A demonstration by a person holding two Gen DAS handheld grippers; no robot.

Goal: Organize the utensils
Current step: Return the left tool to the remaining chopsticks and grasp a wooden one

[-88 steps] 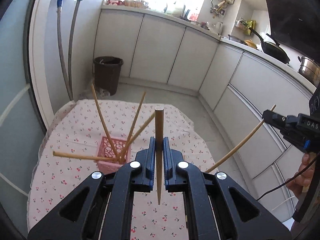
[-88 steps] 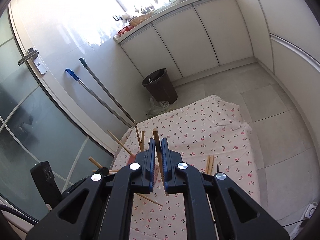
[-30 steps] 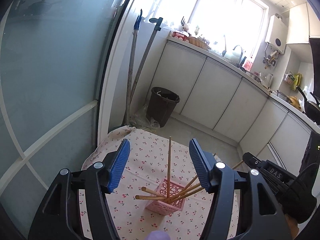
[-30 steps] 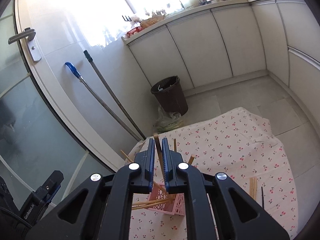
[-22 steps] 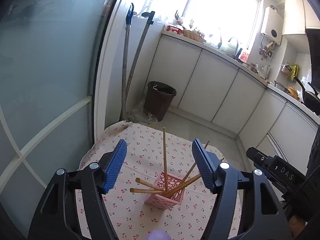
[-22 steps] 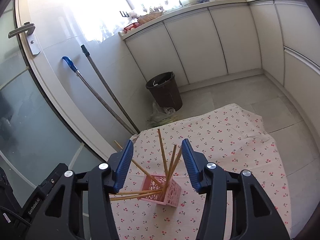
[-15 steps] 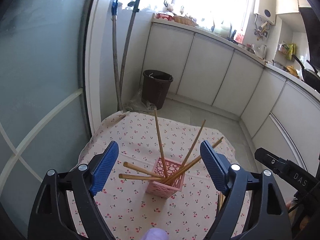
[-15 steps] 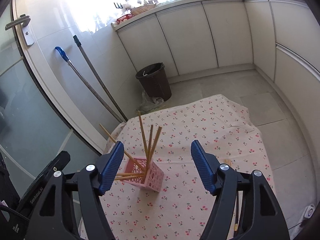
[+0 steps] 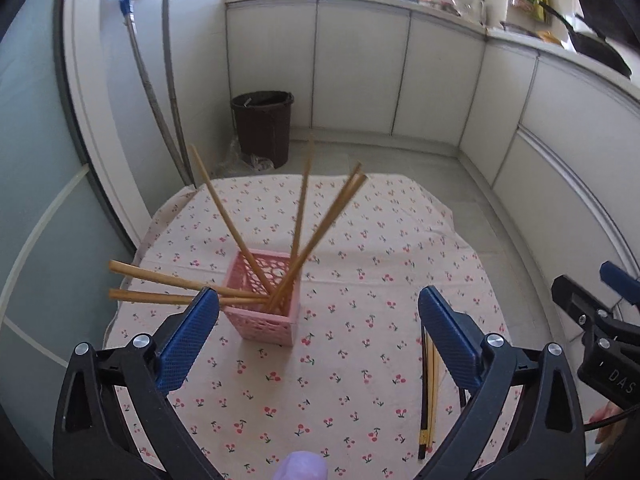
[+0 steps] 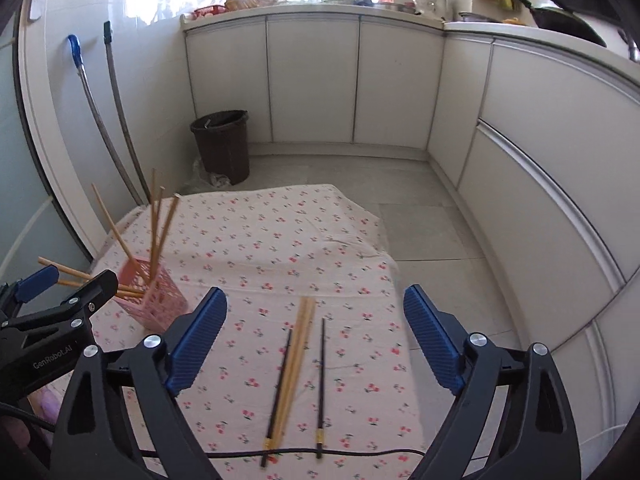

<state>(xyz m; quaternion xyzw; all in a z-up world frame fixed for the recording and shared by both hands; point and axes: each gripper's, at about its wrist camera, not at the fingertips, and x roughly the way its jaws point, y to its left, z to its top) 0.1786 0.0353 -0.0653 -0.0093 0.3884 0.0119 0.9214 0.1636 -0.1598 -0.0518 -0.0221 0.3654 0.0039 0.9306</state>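
A table is wearing a cloth with little red cherries (image 10: 280, 240), and the cloth is hanging over the edges. A pink basket (image 9: 266, 314) is standing on the cloth near the left side. Two light wooden chopsticks (image 10: 296, 356) and two dark chopsticks (image 10: 321, 384) are lying flat just beside each other, with a black cable (image 10: 360, 453) lying across the near edge.

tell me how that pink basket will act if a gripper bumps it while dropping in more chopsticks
The pink basket looks like thin perforated plastic, so probably light and easy to slide on the cloth. It is narrow, and the wooden chopsticks inside lean far out over its rim, two nearly level, so a nudge may well tip it.
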